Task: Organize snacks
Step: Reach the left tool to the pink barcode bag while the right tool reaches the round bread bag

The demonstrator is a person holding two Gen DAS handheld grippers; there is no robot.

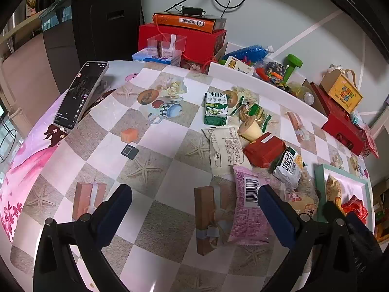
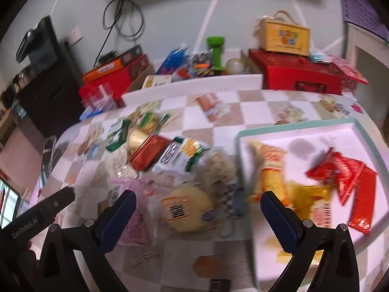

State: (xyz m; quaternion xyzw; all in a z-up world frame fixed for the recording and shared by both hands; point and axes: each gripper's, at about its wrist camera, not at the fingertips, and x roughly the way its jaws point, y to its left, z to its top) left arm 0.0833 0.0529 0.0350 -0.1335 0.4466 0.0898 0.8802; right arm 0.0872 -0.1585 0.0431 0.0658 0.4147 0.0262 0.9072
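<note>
A: What is laid out, biggest thing first?

B: A table (image 1: 170, 170) under a checked cloth. At its right end sits a white tray (image 2: 316, 131) with a teal rim. The tray holds 2 kinds of snack: yellow packets (image 2: 269, 168) and red packets (image 2: 352, 182). Left of the tray, a loose heap of snacks lies on the cloth.

A: What is in the heap?

B: A pink bag (image 1: 248, 209) with a barcode, nearest the left gripper. Beyond it, a white wrapper (image 1: 225, 149) printed with text, a red pack (image 1: 265, 149), a green and white biscuit pack (image 1: 215, 108), and a small white and green packet (image 1: 290, 164). In the right view a clear bag with a round yellow pastry (image 2: 187, 206) lies closest. That view is blurred, so its label cannot be read.

A: And the grippers?

B: The left gripper (image 1: 194, 209) hangs over the cloth, jaws spread wide, holding nothing. The right gripper (image 2: 198, 213) is likewise released and empty, straddling the pastry bag from above.

A: How should the next pick go?

B: My judgement: the right gripper looks set for the pastry bag. Come straight down, pinch the film at the bag's edge and not the soft pastry, then lift clear before swinging right to the tray. Set it on the bare white patch near the far side, so it does not bury the packets. The pink bag touches its neighbours, so a slow lift should avoid dragging them.
</note>
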